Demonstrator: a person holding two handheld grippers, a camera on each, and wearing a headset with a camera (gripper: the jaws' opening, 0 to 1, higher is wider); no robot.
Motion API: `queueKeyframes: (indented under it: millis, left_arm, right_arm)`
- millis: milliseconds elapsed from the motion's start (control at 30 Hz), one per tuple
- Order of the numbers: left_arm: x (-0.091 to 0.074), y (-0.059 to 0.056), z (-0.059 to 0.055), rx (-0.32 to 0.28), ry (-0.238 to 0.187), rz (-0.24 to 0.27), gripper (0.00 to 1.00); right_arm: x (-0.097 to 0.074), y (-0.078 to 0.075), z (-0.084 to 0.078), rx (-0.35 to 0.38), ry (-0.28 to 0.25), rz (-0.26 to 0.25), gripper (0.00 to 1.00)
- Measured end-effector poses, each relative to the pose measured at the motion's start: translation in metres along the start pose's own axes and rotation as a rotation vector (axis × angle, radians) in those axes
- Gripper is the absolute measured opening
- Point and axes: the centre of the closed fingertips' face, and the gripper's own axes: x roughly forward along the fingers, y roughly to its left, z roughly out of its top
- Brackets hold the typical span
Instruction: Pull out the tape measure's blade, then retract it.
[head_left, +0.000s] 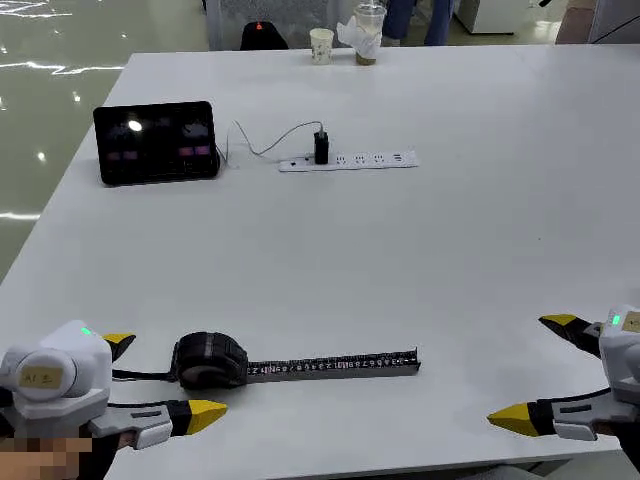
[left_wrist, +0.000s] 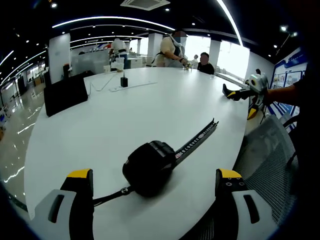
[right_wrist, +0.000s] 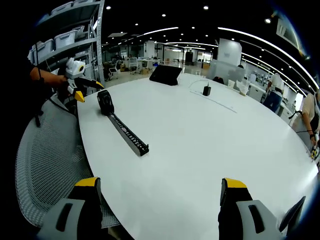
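While it rests on the broad white counter near the front edge, the black rubber-cased tape measure sits just ahead of the left tongs, spread wide. Right tongs wide, empty, well apart. Dark printed blade lies extended flat.

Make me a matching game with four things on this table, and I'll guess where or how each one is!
Things:
1 tape measure
2 tablet
3 power strip
4 paper cup

Clues:
A at the far edge of the table
B its blade is pulled out
C has a black plug in it
D propped up on the left

Pairs: 1-B, 2-D, 3-C, 4-A
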Motion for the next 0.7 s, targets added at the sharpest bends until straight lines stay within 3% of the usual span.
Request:
queueKeyframes:
  millis: [200,433,700]
  left_arm:
    - [0.008,-0.008,0.005,-0.003,-0.005,-0.002,0.99]
    - [0.018,-0.014,0.011,-0.004,-0.017,0.014,0.99]
    - [0.03,-0.007,0.014,-0.038,-0.023,0.093,0.99]
  right_arm:
    - [0.006,0.001,-0.002,-0.071,0.048,0.028,0.99]
    - [0.015,0.005,0.005,-0.082,0.07,0.071,0.99]
    - [0.027,0.005,0.017,-0.129,0.081,0.1,0.99]
